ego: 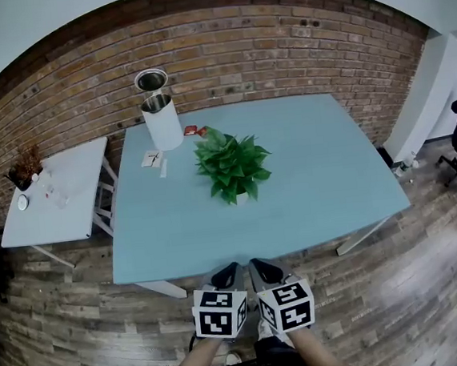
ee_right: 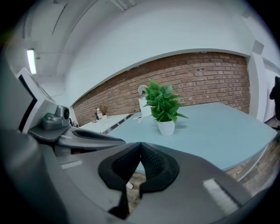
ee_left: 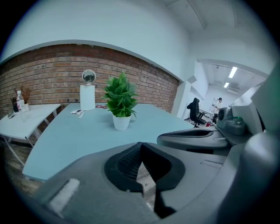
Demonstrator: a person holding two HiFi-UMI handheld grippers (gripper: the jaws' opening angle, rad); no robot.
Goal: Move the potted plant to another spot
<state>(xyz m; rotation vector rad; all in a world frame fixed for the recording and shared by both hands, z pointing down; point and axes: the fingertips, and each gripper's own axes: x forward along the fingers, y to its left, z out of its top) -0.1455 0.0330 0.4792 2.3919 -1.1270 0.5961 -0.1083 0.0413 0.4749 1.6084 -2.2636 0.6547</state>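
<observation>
Left tongs (ego: 229, 269), right tongs (ego: 259, 264): two, closed; one potted plant (ego: 232, 168).

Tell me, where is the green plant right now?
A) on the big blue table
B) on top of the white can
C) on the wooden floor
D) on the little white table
A: the potted plant stands in its white pot on the big blue table, with nothing touching it.

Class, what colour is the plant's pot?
White; the pot shows best in the left gripper view.
</observation>
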